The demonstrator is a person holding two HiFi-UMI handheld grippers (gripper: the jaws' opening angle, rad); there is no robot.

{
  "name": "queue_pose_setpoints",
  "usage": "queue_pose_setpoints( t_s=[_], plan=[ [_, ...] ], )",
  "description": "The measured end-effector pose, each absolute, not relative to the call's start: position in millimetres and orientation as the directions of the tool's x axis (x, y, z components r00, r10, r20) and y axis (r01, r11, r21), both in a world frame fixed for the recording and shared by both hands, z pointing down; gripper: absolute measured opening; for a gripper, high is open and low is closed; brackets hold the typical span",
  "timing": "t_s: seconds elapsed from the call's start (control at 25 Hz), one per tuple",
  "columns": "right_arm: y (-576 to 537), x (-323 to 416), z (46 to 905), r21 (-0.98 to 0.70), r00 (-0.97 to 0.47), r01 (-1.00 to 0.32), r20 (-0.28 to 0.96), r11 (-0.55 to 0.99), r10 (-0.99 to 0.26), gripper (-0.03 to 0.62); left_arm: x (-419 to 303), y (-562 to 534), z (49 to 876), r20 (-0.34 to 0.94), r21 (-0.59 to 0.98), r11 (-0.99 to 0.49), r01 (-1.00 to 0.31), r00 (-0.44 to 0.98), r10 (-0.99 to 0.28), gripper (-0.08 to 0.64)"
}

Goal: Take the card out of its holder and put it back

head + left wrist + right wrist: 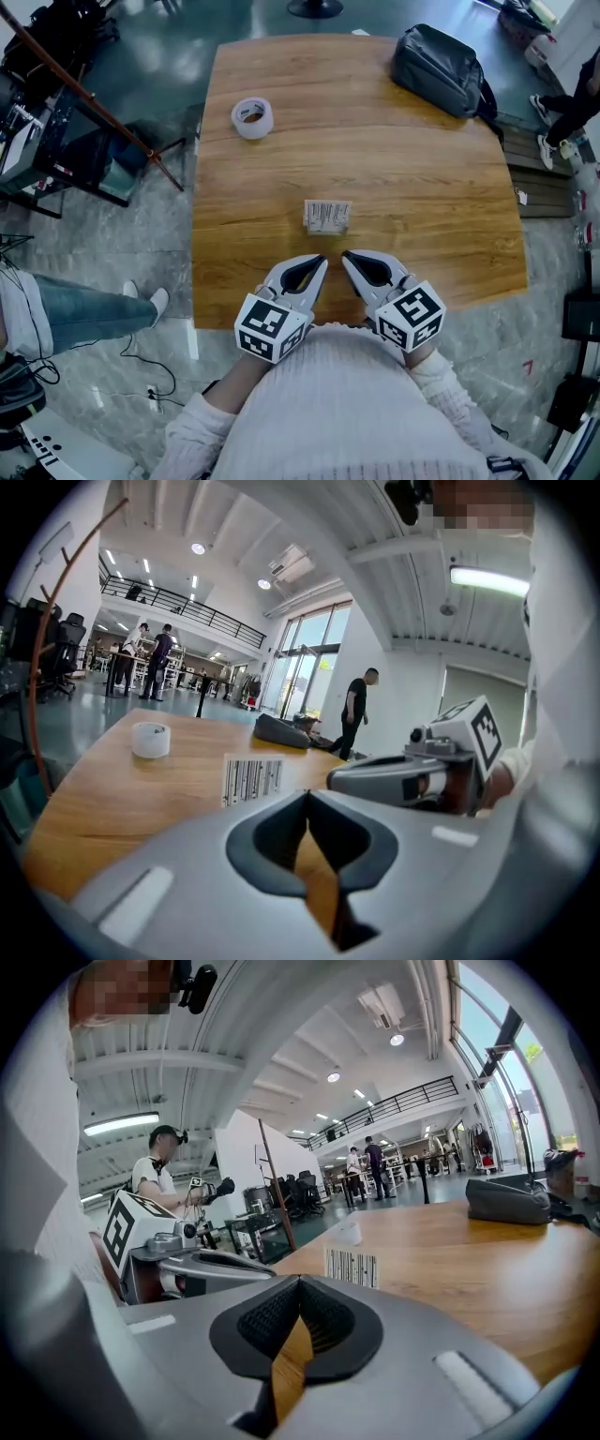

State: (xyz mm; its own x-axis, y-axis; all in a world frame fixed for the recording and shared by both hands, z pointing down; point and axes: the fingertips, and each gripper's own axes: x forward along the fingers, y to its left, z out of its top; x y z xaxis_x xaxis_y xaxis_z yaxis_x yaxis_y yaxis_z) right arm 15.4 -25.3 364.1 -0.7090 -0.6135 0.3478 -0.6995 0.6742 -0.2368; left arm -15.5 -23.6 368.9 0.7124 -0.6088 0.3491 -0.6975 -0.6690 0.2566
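Note:
A small card with barcode print in its holder (327, 217) stands on the wooden table (412, 178), a little beyond both grippers; it also shows in the left gripper view (252, 780) and in the right gripper view (351, 1267). My left gripper (323, 260) is shut with nothing between its jaws, near the table's front edge. My right gripper (345, 255) sits beside it, shut and empty too. Both tips point toward the card and stay apart from it.
A roll of white tape (252, 117) lies at the table's far left. A dark bag (441, 67) rests at the far right corner. A stand with red poles (94, 103) and a person's leg (84, 309) are on the left floor.

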Motion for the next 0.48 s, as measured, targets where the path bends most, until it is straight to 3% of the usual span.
queue_pose_setpoints(
  t_s=[0.48],
  plan=[
    [-23.4, 7.9, 365.4, -0.243, -0.723, -0.683, 0.361, 0.689, -0.589, -0.003, -18.7, -26.5, 370.1, 0.350, 0.283, -0.654, -0.702, 0.710, -0.611, 0.009]
  ],
)
